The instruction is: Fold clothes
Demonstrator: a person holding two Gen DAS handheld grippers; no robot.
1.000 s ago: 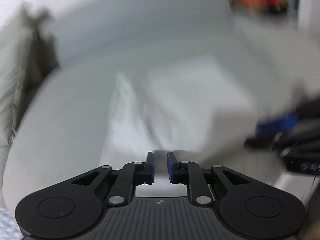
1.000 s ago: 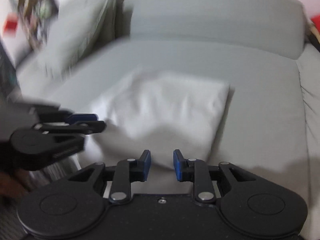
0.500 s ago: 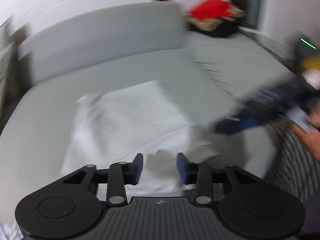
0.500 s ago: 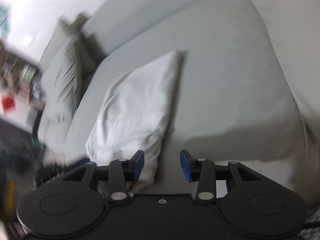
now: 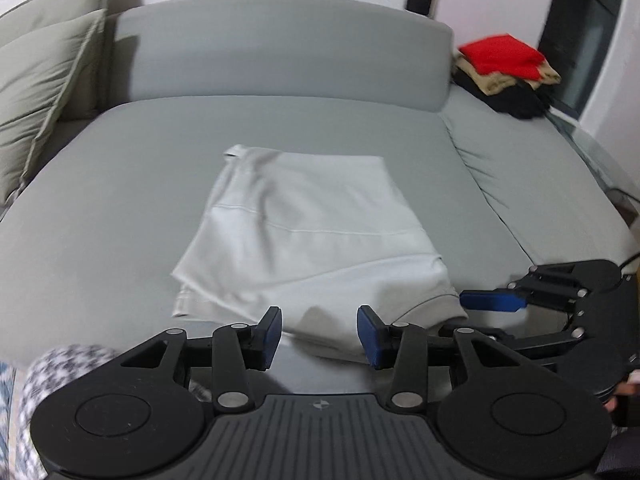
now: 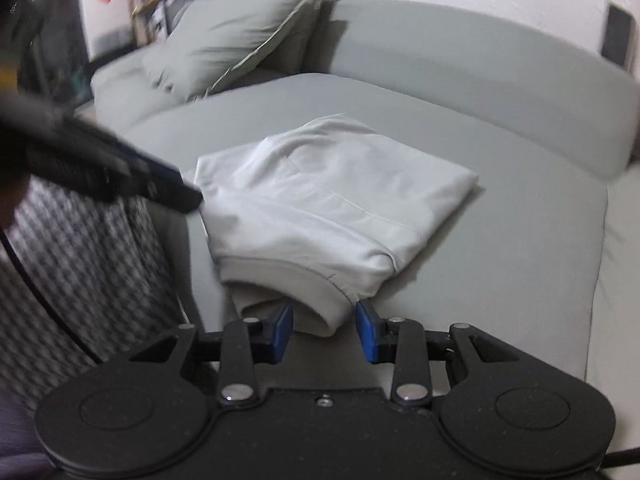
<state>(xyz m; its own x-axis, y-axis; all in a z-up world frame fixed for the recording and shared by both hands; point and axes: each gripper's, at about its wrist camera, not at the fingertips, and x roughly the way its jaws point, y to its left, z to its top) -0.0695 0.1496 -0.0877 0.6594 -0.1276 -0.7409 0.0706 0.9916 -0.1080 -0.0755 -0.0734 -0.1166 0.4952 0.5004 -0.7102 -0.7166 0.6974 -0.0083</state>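
A white garment (image 5: 304, 232) lies folded into a rough rectangle on the grey sofa seat (image 5: 120, 168); it also shows in the right wrist view (image 6: 328, 200). My left gripper (image 5: 319, 334) is open, its jaws standing either side of the garment's near hem. My right gripper (image 6: 325, 330) is open around the garment's near corner, and it shows in the left wrist view (image 5: 494, 300) just right of the garment. The left gripper (image 6: 160, 184) appears blurred at the garment's left edge in the right wrist view.
A grey backrest (image 5: 280, 60) runs behind the seat. Beige cushions (image 5: 36, 80) lean at the left. A pile of red, tan and black clothes (image 5: 504, 68) sits at the back right. Checked fabric (image 6: 80, 264) hangs by the sofa's front edge.
Both grippers have opened wider and swung back to face the garment's near edge. The garment now lies flat in a tidier folded rectangle.
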